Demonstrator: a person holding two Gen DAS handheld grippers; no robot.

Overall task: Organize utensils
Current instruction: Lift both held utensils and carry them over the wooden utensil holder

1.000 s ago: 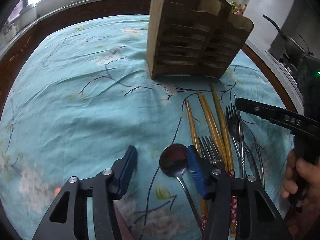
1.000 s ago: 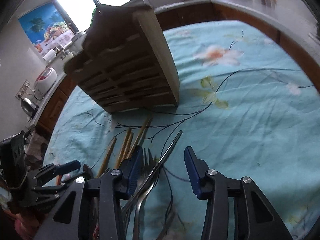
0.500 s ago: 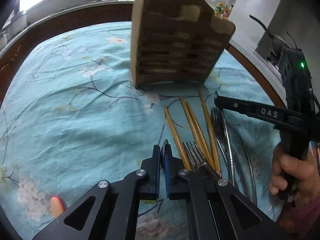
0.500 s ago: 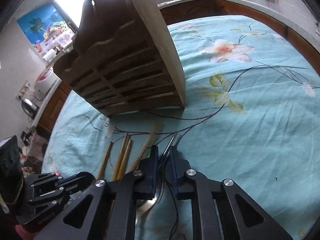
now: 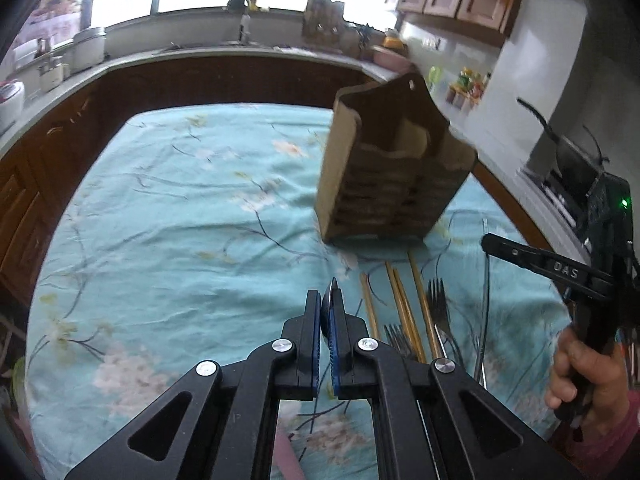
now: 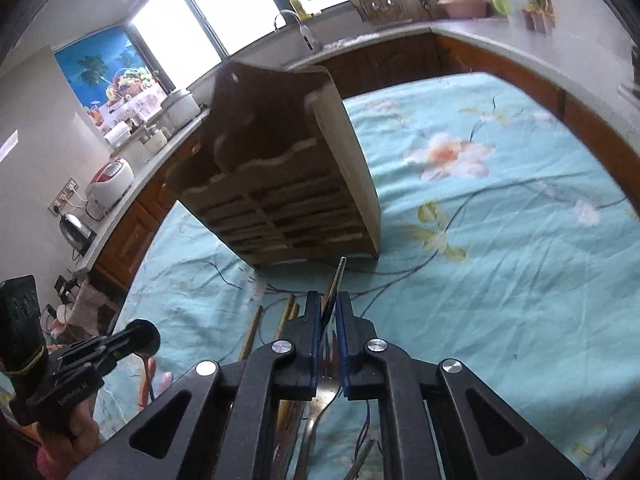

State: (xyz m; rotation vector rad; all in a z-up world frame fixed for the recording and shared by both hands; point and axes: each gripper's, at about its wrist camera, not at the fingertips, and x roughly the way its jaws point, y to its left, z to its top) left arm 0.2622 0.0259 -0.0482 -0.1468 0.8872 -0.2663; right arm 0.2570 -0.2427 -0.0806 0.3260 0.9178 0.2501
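A slatted wooden utensil holder (image 5: 388, 172) stands on the teal floral tablecloth (image 5: 180, 216); it also shows in the right wrist view (image 6: 288, 184). My left gripper (image 5: 326, 300) is shut on a dark spoon (image 5: 333, 289), whose bowl edge pokes out between the blue pads, lifted above the cloth. My right gripper (image 6: 329, 304) is shut on a thin metal utensil handle (image 6: 338, 276) that points toward the holder's base. Gold chopsticks (image 5: 404, 304) and forks (image 5: 438, 304) lie in front of the holder.
The right gripper's body and the hand holding it (image 5: 580, 280) are at the right of the left wrist view. The left gripper (image 6: 80, 376) shows at lower left of the right wrist view. A kitchen counter (image 5: 200, 52) with a sink and appliances rings the table.
Both grippers went from open to shut, the left on the spoon and the right on the metal utensil. Both have since lifted up and back, so the views tilt toward the kitchen.
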